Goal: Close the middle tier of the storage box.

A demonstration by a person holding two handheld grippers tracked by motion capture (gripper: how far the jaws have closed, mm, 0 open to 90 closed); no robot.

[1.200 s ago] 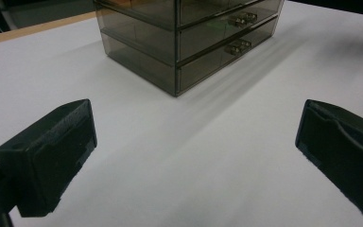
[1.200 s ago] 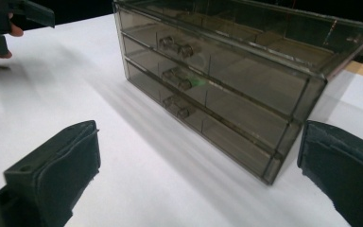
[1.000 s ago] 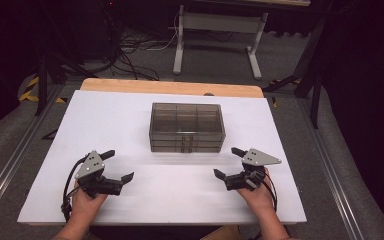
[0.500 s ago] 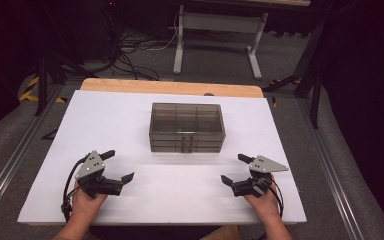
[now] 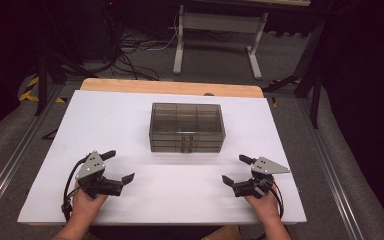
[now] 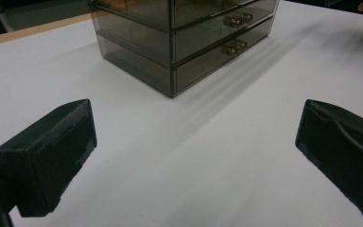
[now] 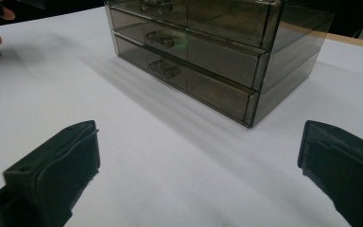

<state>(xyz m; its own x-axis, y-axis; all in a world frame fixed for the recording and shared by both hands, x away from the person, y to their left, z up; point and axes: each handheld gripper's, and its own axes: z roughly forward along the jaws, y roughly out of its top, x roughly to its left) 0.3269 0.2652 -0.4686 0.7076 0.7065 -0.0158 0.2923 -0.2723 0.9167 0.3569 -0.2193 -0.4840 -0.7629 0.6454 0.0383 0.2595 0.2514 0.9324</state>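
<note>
High view footage shows a white table [image 5: 130, 120] on which a smoky, see-through drawer box [image 5: 187, 126] is placed near the middle, somewhat closer to the far edge than to the near one. Two stacked rows of drawers are seen on its front, which is turned toward the near edge, and small handles [image 5: 186, 142] are fitted at the centre of that front. The left gripper [image 5: 114, 168] is held in a hand [image 5: 86, 201] close to the near left corner, with its jaws spread wide apart and nothing between them. The right gripper [image 5: 237, 171] is held in the other hand [image 5: 264, 202] close to the near right corner, and its jaws are likewise parted, with nothing gripped. Both grippers are kept well apart from the drawer box, each pointed inward toward the middle of the table. From the left gripper view, the drawer box [image 6: 179, 38] is seen beyond the two spread jaws, with one corner turned toward the camera and bare table surface lying between. From the right gripper view, the drawer box [image 7: 208, 52] is seen at an angle too, and three handles [image 7: 163, 40] are stacked along its front. A strip of wood [image 5: 170, 87] is exposed along the far edge of the table.
</note>
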